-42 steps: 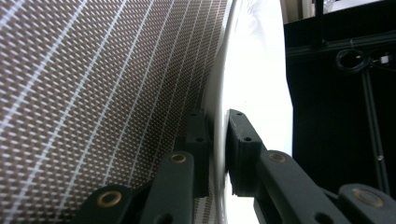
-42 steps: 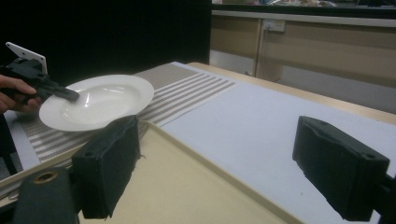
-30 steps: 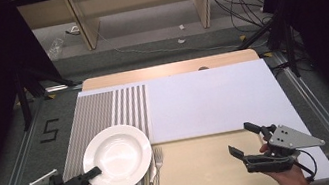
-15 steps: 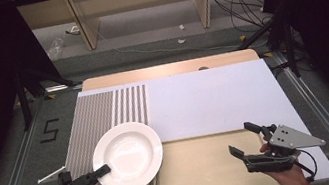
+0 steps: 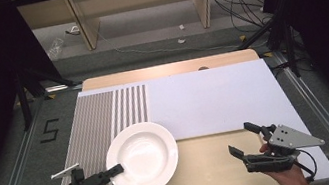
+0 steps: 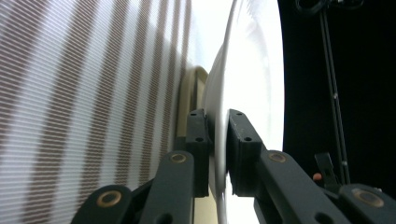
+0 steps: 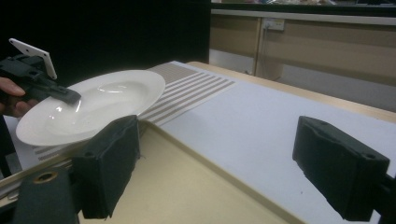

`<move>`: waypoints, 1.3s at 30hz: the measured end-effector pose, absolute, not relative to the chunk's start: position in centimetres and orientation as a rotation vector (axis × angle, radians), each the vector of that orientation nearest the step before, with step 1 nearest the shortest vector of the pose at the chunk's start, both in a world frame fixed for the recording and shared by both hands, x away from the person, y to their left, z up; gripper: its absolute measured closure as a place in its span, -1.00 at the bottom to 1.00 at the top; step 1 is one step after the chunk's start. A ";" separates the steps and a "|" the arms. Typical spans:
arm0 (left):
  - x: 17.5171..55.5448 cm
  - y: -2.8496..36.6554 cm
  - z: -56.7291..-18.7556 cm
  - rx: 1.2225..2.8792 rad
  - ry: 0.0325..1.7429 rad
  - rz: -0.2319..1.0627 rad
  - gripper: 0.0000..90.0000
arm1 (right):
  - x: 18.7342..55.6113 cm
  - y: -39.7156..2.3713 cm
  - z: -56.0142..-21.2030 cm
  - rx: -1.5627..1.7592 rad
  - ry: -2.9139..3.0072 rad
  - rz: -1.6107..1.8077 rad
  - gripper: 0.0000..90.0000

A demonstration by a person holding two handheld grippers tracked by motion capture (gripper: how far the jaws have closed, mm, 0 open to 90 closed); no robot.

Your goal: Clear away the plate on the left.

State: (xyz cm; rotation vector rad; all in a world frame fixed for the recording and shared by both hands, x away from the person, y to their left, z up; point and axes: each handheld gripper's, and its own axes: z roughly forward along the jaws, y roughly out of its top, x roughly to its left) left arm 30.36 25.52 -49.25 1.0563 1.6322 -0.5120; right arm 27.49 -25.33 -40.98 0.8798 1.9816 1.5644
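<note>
Plate [image 5: 142, 158] transport is under way: the white plate is clamped by its near-left rim in the left gripper [image 5: 114, 170], and over the last second it has travelled to the right across the table, from sitting wholly over the striped mat [image 5: 100, 116] to hanging partly over the bare wooden board [image 5: 205, 166]. The fork that lay just right of the plate 1 second ago is now hidden under it, so the plate has passed over that spot. In the left gripper view the 2 jaws press on either side of the thin rim [image 6: 217, 135], 1 pad above and 1 below, so the grasp is firm and narrow. The right gripper view shows the plate [image 7: 93, 105] tilted a little, and it looks lifted clear of the mat rather than dragged, with the left gripper [image 7: 70, 95] biting its far edge. The right gripper [image 5: 247, 142] has not shifted from its place over the wooden board near the white sheet [image 5: 214, 99]; its jaws stand wide apart with nothing between them. I judge the work to be carrying the plate toward the middle of the table, perhaps to set it on the board or to pass it to the waiting right gripper. Since the plate is held by 1 edge only, its weight could lever it down, so the tilt deserves watching.
</note>
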 end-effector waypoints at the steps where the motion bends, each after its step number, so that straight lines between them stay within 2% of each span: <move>1: 30.4 25.2 -49.2 1.063 1.627 -0.517 0.78 | 27.5 -25.3 -41.0 0.877 1.981 1.566 -0.65; 39: 31.7 16.0 -49.0 1.334 1.523 -0.645 0.77 | 27.5 -25.4 -40.9 0.873 1.982 1.569 -0.65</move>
